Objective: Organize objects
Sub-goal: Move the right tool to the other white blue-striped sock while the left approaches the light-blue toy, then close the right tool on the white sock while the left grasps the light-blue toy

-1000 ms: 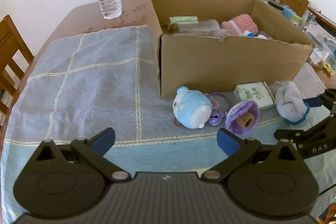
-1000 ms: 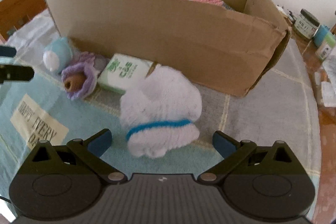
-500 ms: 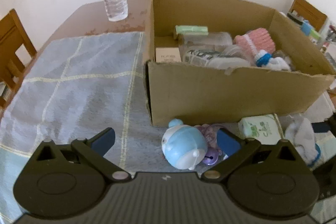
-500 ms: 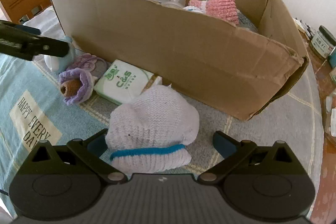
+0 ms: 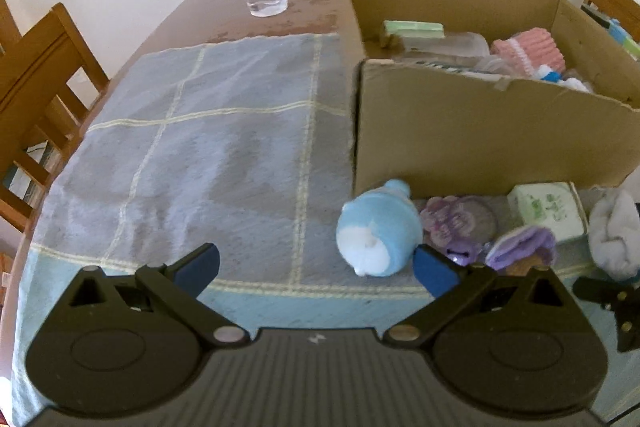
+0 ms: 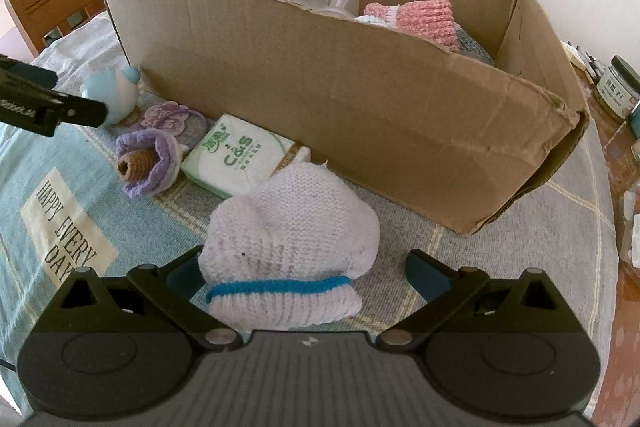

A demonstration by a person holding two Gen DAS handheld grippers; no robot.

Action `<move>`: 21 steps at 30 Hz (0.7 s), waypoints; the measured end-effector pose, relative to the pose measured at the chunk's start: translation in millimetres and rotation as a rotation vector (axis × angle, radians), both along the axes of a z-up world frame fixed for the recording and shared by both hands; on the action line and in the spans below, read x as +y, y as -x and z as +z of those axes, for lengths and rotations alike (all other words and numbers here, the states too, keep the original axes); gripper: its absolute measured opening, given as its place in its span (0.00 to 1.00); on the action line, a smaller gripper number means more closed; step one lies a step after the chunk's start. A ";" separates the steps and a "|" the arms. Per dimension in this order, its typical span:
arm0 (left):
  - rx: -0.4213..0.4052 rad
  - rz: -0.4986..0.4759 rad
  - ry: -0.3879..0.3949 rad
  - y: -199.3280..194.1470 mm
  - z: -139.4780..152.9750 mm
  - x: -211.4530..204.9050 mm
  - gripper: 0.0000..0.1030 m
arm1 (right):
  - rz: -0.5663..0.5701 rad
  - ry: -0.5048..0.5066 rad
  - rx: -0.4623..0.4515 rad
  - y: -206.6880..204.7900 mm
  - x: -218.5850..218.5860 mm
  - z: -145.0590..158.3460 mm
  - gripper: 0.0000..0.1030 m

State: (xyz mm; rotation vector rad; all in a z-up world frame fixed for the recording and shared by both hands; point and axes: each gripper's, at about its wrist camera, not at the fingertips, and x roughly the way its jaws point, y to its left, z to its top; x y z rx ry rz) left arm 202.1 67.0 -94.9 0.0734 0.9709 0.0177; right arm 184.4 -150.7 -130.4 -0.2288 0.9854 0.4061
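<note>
white knit sock (image 6: 292,247) with a blue band lies on the cloth (image 6: 48,163) in front of the box (image 6: 360,87), its cuff between the wide-spread right gripper (image 6: 302,273) fingers — not yet pinched. best to close low across the thick cuff, then lift clear of the box wall. left gripper (image 5: 316,265) hangs wide too, holding nothing, near the blue plush (image 5: 376,227).

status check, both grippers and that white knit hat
Both grippers open, empty. Right gripper straddles white knit hat, not closed. Left gripper beside blue plush. Nothing blocking.

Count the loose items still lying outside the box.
5, in a row before the cardboard box: blue plush toy, purple charm, purple crochet piece, tissue pack, white knit hat. Smaller ones may be hidden.
</note>
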 end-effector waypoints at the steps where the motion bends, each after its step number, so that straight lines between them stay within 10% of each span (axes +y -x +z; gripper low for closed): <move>1: 0.000 -0.002 0.000 0.2 -1.0 0.8 0.99 | 0.000 0.000 0.000 -0.1 0.3 0.2 1.00; 21: -0.033 -0.104 0.118 -14.4 -14.0 -17.1 0.64 | -0.003 0.001 0.009 -6.0 1.5 0.0 1.00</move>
